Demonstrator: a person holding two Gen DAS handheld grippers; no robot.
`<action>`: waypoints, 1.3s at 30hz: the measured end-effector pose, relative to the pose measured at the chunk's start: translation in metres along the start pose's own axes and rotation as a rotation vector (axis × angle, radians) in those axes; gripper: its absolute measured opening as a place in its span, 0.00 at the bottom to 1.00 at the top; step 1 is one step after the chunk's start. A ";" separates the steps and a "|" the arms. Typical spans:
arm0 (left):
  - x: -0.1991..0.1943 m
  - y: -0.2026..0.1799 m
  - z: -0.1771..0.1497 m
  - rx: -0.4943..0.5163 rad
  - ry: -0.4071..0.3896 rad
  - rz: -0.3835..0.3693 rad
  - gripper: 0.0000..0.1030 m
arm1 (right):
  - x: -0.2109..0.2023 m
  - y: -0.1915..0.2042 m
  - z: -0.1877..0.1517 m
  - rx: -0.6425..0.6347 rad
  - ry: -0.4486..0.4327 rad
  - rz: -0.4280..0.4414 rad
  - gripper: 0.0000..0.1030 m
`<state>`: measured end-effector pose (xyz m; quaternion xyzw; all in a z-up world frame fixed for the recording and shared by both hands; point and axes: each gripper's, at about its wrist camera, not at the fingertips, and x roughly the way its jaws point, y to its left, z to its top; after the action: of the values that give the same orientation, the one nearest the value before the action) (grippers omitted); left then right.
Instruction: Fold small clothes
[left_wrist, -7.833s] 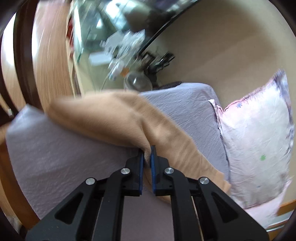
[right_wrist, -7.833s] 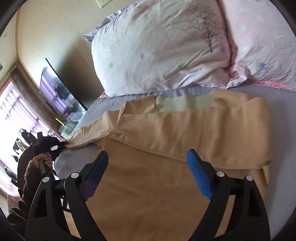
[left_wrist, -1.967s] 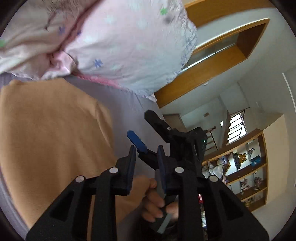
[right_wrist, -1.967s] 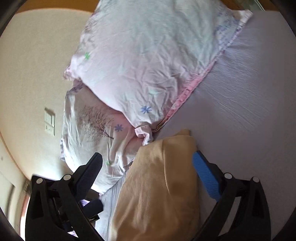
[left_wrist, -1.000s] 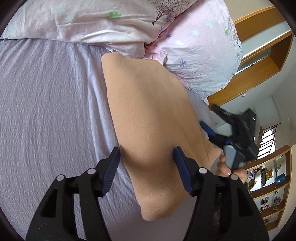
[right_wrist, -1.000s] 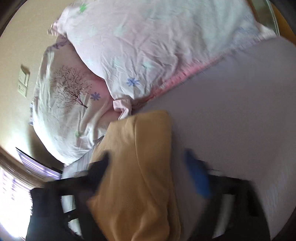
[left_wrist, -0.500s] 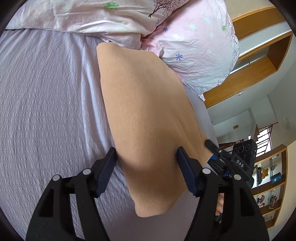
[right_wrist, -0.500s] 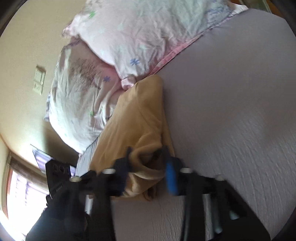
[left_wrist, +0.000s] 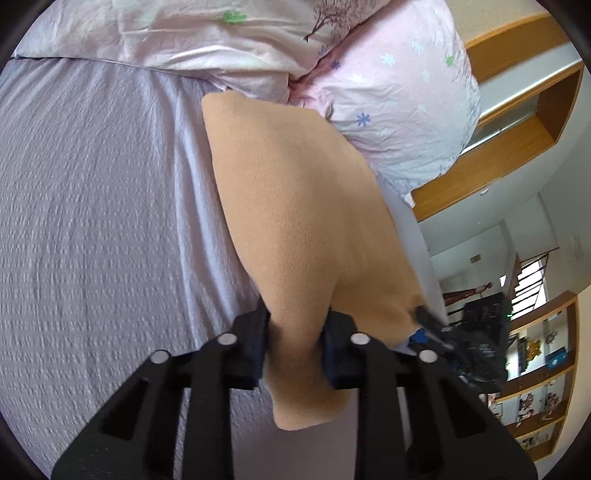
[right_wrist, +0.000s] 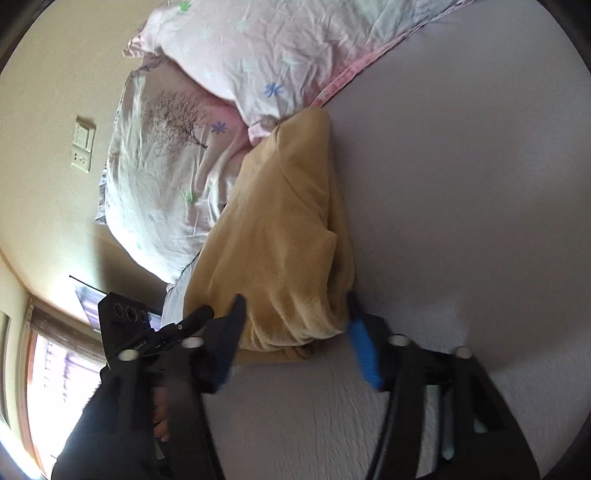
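Note:
A tan fleece garment (left_wrist: 295, 229) lies folded into a long strip on the lilac bedsheet (left_wrist: 96, 206), its far end against the pillows. My left gripper (left_wrist: 295, 332) has its jaws closed in on the near edge of the strip, with cloth bunched between them. In the right wrist view the same garment (right_wrist: 280, 251) shows layered folds. My right gripper (right_wrist: 295, 332) is open, its fingers straddling the near end of the garment. The left gripper also shows there (right_wrist: 177, 332), at the lower left.
Two pink floral pillows (left_wrist: 258, 48) lie at the head of the bed. The right gripper (left_wrist: 461, 343) shows at the garment's far side in the left wrist view. A wooden headboard (left_wrist: 498, 147) and shelves (left_wrist: 535, 387) stand beyond the bed. A wall switch (right_wrist: 83, 147) is on the beige wall.
My left gripper has narrowed from wide open onto the garment's near edge. My right gripper has gone from nearly shut on the garment's end to open around it.

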<state>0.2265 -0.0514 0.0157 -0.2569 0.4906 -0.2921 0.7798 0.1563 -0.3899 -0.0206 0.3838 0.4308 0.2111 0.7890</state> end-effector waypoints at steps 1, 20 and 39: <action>-0.004 0.000 0.001 0.007 -0.008 -0.005 0.18 | 0.006 0.000 -0.003 -0.005 0.001 0.007 0.25; -0.080 -0.024 -0.029 0.287 -0.119 -0.008 0.41 | 0.015 0.017 -0.031 0.038 0.042 0.151 0.18; -0.051 -0.022 -0.053 0.333 0.031 0.071 0.51 | 0.017 0.042 -0.039 -0.086 0.043 -0.012 0.58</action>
<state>0.1564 -0.0366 0.0415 -0.1021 0.4560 -0.3456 0.8138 0.1325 -0.3367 -0.0094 0.3422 0.4404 0.2331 0.7966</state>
